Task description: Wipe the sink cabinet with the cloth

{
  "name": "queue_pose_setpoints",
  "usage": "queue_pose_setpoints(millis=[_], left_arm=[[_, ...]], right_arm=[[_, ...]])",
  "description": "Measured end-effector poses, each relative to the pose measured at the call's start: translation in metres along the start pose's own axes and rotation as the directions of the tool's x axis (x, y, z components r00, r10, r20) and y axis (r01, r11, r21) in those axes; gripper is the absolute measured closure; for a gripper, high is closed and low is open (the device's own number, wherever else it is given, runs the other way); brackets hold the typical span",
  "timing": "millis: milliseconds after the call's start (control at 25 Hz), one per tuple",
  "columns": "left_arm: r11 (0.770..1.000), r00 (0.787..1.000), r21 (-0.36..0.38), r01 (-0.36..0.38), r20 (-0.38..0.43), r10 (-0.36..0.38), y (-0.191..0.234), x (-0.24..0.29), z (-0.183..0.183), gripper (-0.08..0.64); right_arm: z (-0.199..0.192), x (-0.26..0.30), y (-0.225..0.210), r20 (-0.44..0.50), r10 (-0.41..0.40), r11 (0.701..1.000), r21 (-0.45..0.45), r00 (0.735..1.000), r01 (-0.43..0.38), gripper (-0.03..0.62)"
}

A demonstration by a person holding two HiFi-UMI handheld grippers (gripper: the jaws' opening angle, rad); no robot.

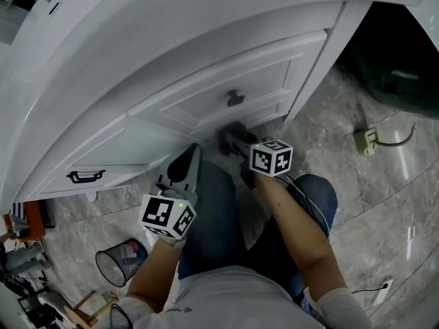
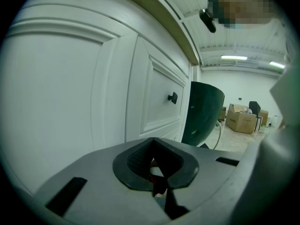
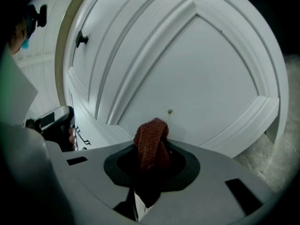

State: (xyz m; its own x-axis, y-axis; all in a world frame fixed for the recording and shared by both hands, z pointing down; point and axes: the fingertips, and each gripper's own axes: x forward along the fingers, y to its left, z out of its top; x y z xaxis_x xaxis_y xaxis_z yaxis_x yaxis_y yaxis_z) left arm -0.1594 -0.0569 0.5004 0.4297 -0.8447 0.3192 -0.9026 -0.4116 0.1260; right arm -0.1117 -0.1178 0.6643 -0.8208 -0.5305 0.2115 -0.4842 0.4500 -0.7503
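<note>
White cabinet door (image 3: 201,78) ahead; my right tool (image 3: 151,156) pinches the red cloth (image 3: 150,132) tight, left tool (image 2: 154,161) closed, empty. I'd press flat, wipe even strokes.

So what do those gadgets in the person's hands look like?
The left gripper and right gripper each have a grey body and a white cube of black square markers. A thin cable trails from the right one. The person wears pale sleeves and blue jeans.

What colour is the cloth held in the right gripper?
The cloth is dark reddish-brown with a coarse weave; it shows best in the right gripper view.
</note>
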Motion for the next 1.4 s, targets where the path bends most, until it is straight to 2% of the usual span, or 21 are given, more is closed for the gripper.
queue_pose_setpoints(millis=[240, 520, 680, 760, 880, 960, 1040, 1120, 1160, 1400], left_arm=[[1.000, 1.000, 0.001, 0.004, 0.000, -0.004, -0.001, 0.002, 0.000, 0.549], [1.000, 1.000, 0.001, 0.005, -0.003, -0.005, -0.003, 0.005, -0.001, 0.549], [1.000, 1.000, -0.006, 0.006, -0.002, -0.006, -0.001, 0.004, -0.001, 0.549], [1.000, 1.000, -0.009, 0.009, -0.004, -0.009, 0.000, 0.005, -0.001, 0.549], [0.999, 1.000, -0.027, 0.020, 0.003, -0.020, -0.001, 0.006, -0.001, 0.549], [0.999, 1.000, -0.037, 0.029, 0.005, -0.029, -0.004, 0.009, -0.002, 0.549], [0.999, 0.999, -0.026, 0.035, -0.003, -0.035, -0.009, 0.014, -0.003, 0.549], [0.999, 0.999, -0.018, 0.038, -0.009, -0.038, -0.012, 0.017, -0.004, 0.549], [0.999, 0.999, -0.017, 0.038, -0.011, -0.039, -0.013, 0.018, -0.005, 0.549], [0.999, 0.999, -0.021, 0.034, -0.019, -0.035, -0.009, 0.016, -0.005, 0.549]], right_arm=[[0.025, -0.019, -0.010, 0.085, -0.027, 0.998, 0.054, 0.996, 0.022, 0.517], [0.037, -0.028, -0.007, 0.173, 0.053, 0.963, 0.253, 0.984, -0.096, 0.517], [0.046, -0.037, 0.000, 0.277, 0.058, 0.928, 0.340, 0.959, -0.154, 0.517], [0.052, -0.042, 0.004, 0.322, 0.065, 0.928, 0.329, 0.944, -0.176, 0.517], [0.079, -0.059, 0.008, 0.393, 0.092, 0.942, 0.263, 0.915, -0.207, 0.517], [0.091, -0.076, -0.007, 0.423, 0.040, 0.951, 0.262, 0.905, -0.165, 0.517], [0.096, -0.093, -0.032, 0.442, -0.063, 0.945, 0.314, 0.895, -0.089, 0.517], [0.092, -0.103, -0.056, 0.418, -0.162, 0.931, 0.364, 0.894, -0.001, 0.517], [0.091, -0.104, -0.064, 0.404, -0.187, 0.931, 0.364, 0.896, 0.030, 0.517], [0.091, -0.096, -0.070, 0.405, -0.201, 0.943, 0.327, 0.892, 0.064, 0.517]])
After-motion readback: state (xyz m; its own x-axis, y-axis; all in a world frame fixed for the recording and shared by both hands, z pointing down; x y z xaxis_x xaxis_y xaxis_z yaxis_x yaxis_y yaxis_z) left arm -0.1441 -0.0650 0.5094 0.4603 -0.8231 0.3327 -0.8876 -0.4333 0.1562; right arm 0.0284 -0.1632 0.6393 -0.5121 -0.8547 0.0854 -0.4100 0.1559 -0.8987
